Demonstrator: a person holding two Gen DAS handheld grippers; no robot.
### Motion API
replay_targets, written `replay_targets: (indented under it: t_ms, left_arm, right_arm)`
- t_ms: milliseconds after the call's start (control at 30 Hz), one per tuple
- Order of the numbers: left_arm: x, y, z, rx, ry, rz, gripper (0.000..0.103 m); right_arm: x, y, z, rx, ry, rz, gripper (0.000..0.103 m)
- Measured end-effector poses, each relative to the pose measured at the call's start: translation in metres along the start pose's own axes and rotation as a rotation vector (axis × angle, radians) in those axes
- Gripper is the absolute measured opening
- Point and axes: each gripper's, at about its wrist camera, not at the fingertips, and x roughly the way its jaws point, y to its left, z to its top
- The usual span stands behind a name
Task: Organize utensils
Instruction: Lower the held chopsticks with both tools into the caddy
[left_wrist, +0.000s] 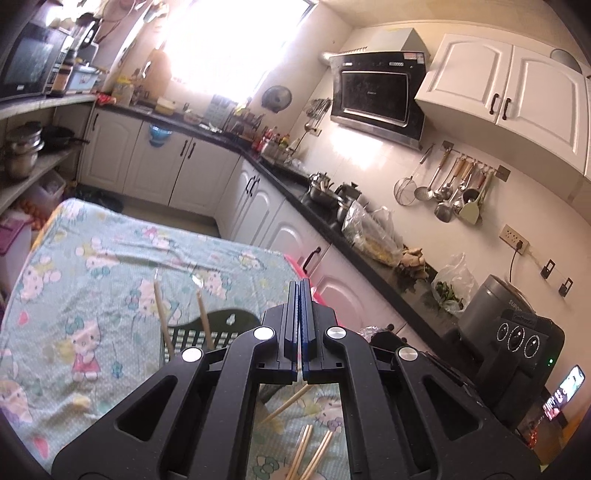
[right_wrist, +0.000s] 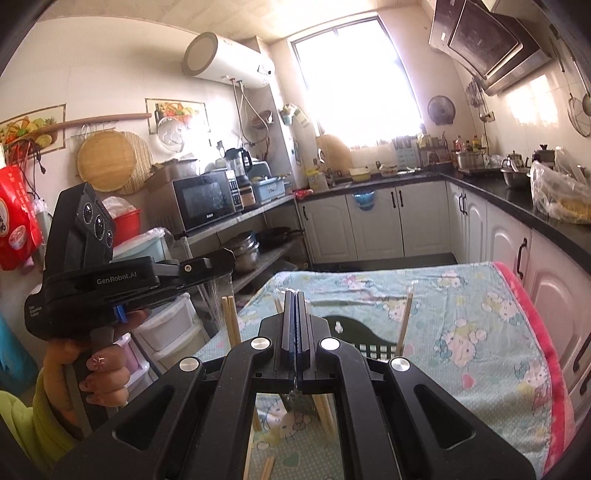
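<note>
Chopsticks (left_wrist: 308, 454) lie loose on the cartoon-print tablecloth (left_wrist: 92, 295), on the near side of the dark green perforated holder (left_wrist: 221, 328). A few more chopsticks stand upright in that holder, leaning against its walls; one tip (left_wrist: 202, 314) shows clearly in the left wrist view and another (right_wrist: 404, 321) in the right. The holder sits near the middle of the table, between both tools.

Left gripper (left_wrist: 300, 288): jaws pressed fully together, nothing between them. It hangs above the holder, pointing slightly downward past its far rim. Right gripper (right_wrist: 293, 299): jaws likewise shut and empty, also above the holder, from the opposite side. The person's left hand (right_wrist: 105, 373) grips the left tool's handle, seen at the left edge of the right wrist view.

Judgement: the step in hand is picking the loose sticks and standing them in the holder. Most of the task looks still ahead, since several sticks remain flat on the cloth.

Notes for doing it well:
- Open the jaws before descending; a shut claw only pushes a stick along the cloth.
- Approach across the stick's length, near its middle, so it does not swing.
- The cloth is wrinkled and soft: pads may pinch fabric with the stick.
- Tip the stick upright over the holder; avoid knocking the leaning ones out.
</note>
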Motion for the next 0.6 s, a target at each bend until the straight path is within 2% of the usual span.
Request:
replay_targets:
  t_ms: [600]
  left_arm:
    - [-0.007,-0.030,0.052,0.119,-0.116,0.023,0.000]
  right_arm:
    - [-0.009,0.004,0.047,-0.015,-0.124,0.012,0.001]
